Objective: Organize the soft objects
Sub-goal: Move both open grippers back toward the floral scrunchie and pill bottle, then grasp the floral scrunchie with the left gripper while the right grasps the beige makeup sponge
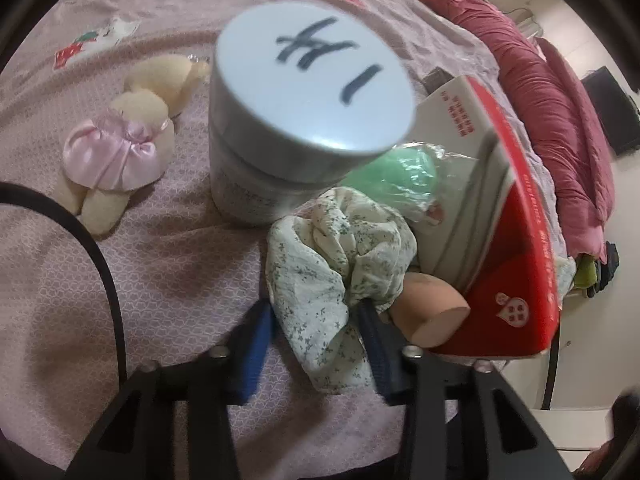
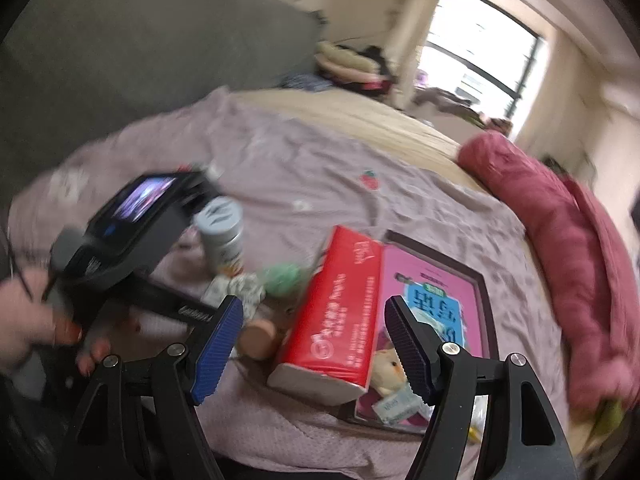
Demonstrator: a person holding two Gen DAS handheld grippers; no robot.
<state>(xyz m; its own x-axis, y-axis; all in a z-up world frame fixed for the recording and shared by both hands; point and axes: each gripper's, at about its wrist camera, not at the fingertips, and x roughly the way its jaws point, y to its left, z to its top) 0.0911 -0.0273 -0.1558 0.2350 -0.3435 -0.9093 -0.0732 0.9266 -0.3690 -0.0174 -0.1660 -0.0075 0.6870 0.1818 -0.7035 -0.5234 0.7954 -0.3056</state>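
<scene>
our left tongs [image 1: 316, 320] pinch the floral cloth [image 1: 336, 256] between both blue pads, low over the bed [image 1: 168, 280], beside the white jar [image 1: 280, 148] and red tissue pack [image 1: 516, 248]. our right tongs [image 2: 314, 344] gape wide, holding nothing, above the tissue pack and pink box [image 2: 436, 292]. a plush doll [image 1: 120, 152] lies well left.

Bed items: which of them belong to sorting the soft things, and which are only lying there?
Belong:
floral cloth, between the left gripper jaws
plush bunny
green soft ball

Lying about:
white jar
red tissue pack
pink book
</scene>
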